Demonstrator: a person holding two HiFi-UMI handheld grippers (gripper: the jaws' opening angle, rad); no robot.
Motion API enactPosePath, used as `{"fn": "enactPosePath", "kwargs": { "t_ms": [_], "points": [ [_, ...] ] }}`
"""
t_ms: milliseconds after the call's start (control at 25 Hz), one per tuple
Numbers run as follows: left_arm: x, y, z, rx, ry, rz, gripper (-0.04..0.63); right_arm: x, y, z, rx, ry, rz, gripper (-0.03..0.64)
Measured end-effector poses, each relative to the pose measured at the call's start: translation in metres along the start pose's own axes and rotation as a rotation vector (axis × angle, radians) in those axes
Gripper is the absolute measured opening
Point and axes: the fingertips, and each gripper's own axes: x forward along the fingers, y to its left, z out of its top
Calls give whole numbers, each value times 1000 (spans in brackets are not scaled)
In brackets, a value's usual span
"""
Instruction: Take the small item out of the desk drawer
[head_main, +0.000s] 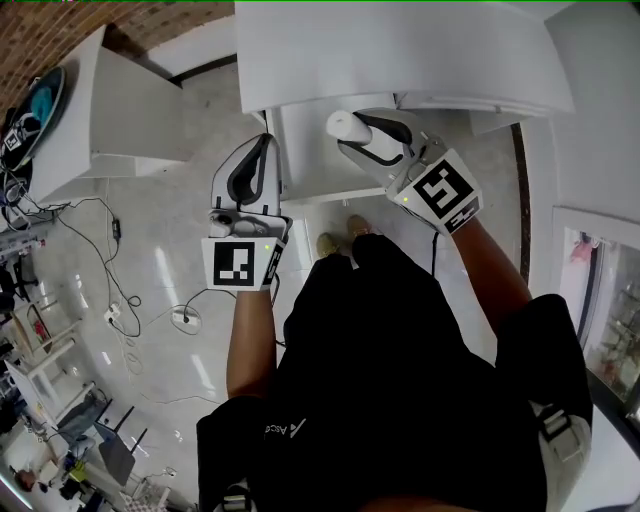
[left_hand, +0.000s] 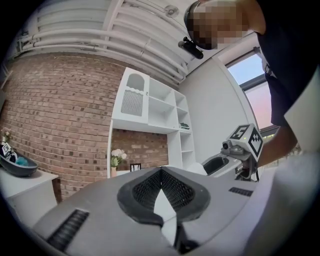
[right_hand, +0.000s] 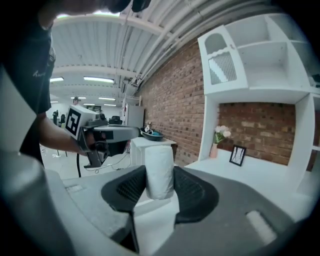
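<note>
My right gripper (head_main: 358, 132) is shut on a small white cylinder (head_main: 346, 127) and holds it upright above the open white desk drawer (head_main: 330, 192). In the right gripper view the cylinder (right_hand: 159, 172) stands pinched between the two dark pads (right_hand: 192, 192), and the left gripper (right_hand: 100, 136) shows beyond it. My left gripper (head_main: 262, 146) hangs just left of the drawer's side. Its jaws meet at the tips with nothing between them (left_hand: 161, 172). The right gripper's marker cube (left_hand: 247, 140) shows in the left gripper view.
The white desk top (head_main: 400, 50) lies above the drawer. A white cabinet (head_main: 110, 110) carrying a dark bowl (head_main: 40, 100) stands at the left. Cables (head_main: 110, 300) trail over the glossy floor. The person's shoes (head_main: 340, 240) are right below the drawer front.
</note>
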Motion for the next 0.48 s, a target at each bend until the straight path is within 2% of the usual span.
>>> {"fn": "enactPosePath", "kwargs": {
  "t_ms": [200, 480],
  "points": [
    [1, -25, 33, 12, -46, -39, 0, -38, -1, 34, -16, -132, -40, 172],
    [-4, -49, 62, 25, -82, -74, 0, -80, 12, 82, 20, -391, -51, 170]
  ]
}}
